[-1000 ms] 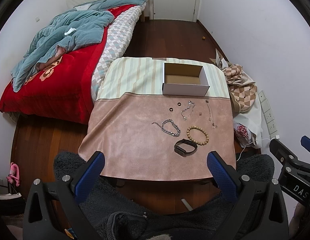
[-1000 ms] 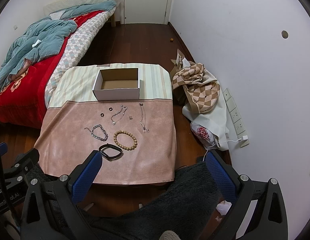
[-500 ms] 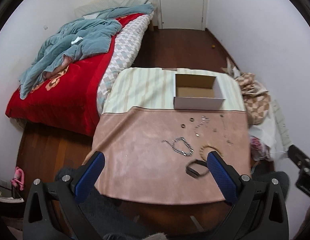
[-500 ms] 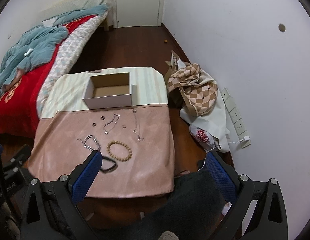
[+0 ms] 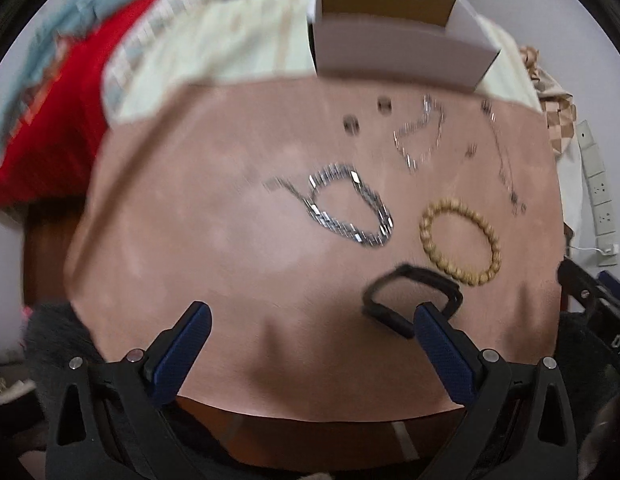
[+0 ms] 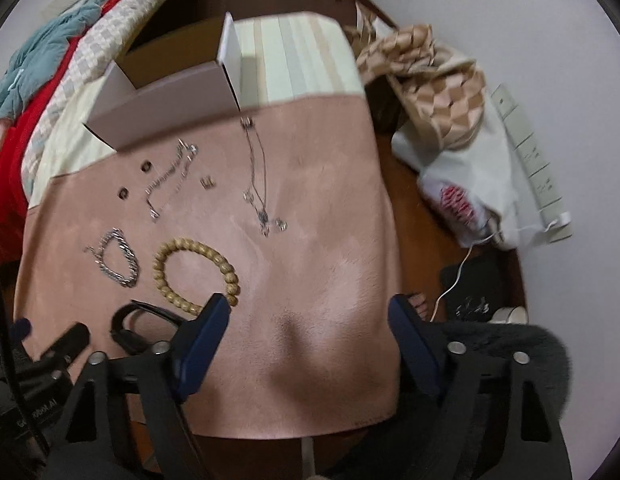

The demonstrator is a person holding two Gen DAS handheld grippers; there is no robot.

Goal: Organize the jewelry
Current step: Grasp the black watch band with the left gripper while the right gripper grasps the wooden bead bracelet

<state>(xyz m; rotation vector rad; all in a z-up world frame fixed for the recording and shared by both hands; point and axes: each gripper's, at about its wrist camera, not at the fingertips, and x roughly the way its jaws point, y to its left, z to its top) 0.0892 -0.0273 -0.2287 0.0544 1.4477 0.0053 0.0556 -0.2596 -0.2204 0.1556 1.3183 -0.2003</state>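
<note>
Jewelry lies on a pink cloth (image 5: 197, 264) over a small table. A black band (image 5: 410, 300) lies nearest, just ahead of my left gripper's right finger. Beyond it are a wooden bead bracelet (image 5: 462, 240), a silver chain bracelet (image 5: 342, 208), a thin silver bracelet (image 5: 422, 136), two dark rings (image 5: 352, 124) and a thin necklace (image 5: 504, 160). An open white cardboard box (image 5: 398, 52) stands at the back. My left gripper (image 5: 310, 328) is open and empty. My right gripper (image 6: 310, 320) is open and empty over the cloth's near right part, its left finger beside the bead bracelet (image 6: 193, 272).
A bed with a red cover (image 5: 41, 128) lies to the left. A checked bag (image 6: 430, 80) and a white bag (image 6: 462, 184) sit on the wooden floor to the right, by a wall power strip (image 6: 534, 168). The table's near edge (image 6: 293, 432) is close below.
Both grippers have moved down and forward toward the table, so the jewelry looks much larger. The left view is motion-blurred. Both stay open and the jewelry has not moved.
</note>
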